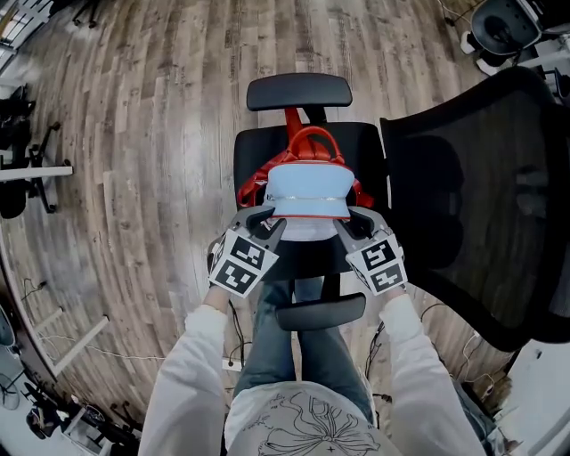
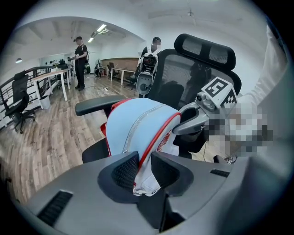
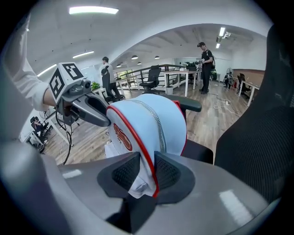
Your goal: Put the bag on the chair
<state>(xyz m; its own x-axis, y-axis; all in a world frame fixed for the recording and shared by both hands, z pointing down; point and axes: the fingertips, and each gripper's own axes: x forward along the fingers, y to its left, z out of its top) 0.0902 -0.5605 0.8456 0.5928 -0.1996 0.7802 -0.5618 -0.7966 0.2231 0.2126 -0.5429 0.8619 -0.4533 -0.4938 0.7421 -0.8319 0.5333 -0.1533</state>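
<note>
Bright, even light comes from ceiling strip lamps (image 3: 93,10), and shadows lie soft on the wooden floor (image 1: 160,134). Every view bulges like a fisheye. Both gripper views darken at their rounded edges.

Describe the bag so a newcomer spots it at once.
Start at the black office chair in mid-frame. Over its seat, the left gripper and right gripper pinch the bag: pale blue with red piping and straps, against the all-black chair.

Both white-sleeved arms are reaching forward side by side. The left gripper (image 1: 265,223) and the right gripper (image 1: 354,223) are angling downward, each pinching a near edge of the bag (image 1: 307,189) between its jaws.
</note>
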